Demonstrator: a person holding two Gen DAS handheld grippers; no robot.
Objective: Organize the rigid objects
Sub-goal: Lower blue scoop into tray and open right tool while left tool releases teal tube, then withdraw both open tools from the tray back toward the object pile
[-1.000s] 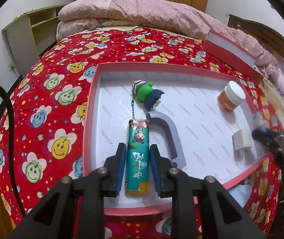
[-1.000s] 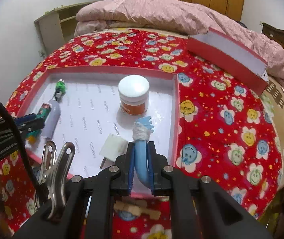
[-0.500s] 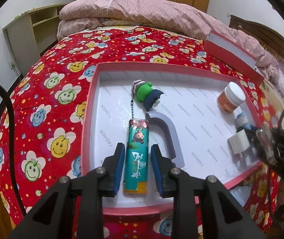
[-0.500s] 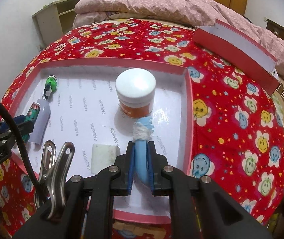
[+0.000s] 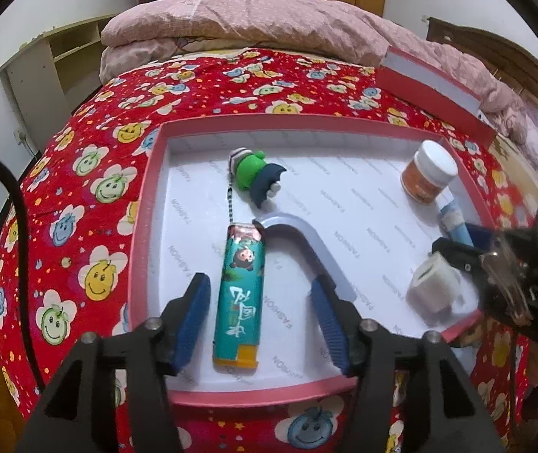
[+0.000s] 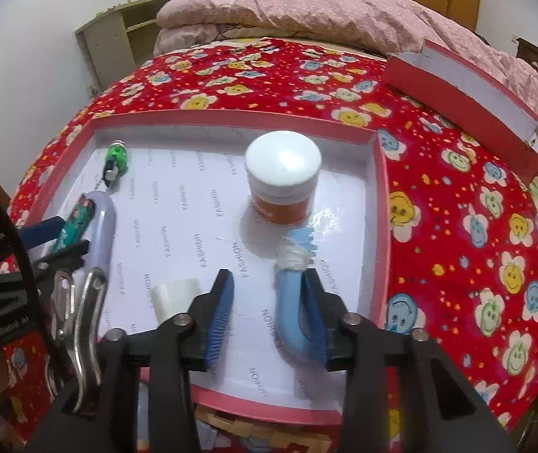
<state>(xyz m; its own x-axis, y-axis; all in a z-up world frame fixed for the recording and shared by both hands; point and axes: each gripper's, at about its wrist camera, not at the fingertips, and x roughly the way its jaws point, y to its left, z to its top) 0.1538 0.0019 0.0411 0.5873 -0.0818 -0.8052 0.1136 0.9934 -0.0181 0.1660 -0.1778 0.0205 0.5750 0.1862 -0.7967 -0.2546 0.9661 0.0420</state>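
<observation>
**Two small things let go inside the red box lid**

Both grippers are opening over the shallow red tray (image 5: 144, 226) that lies on the flowered bedspread (image 5: 80, 196). The left gripper (image 5: 261, 302) has its jaws apart, and the teal lighter (image 5: 240, 290) lies flat between them near the tray's near edge, touched by neither pad. It looks light, stiff and smooth-sided, so it could skid on the glossy white liner; its long flat sides are the place to take it, across the middle.

The right gripper (image 6: 269, 317) is also releasing. The light-blue curved tool (image 6: 291, 302) with a wad of white thread below its toothed head lies close against the right pad, clear of the left one, near the tray's right wall. It seems a light, rigid plastic; the straight shank below the wad would give the surest hold.

Behind it stands the orange jar with a white lid (image 6: 282, 185), probably the heaviest piece, best taken around its body. The white plug adapter (image 6: 174, 294) sits just left of the right gripper, and a lavender U-shaped piece (image 5: 306, 241) touches the lighter's far end beside a green keychain figure (image 5: 253, 175).
</observation>
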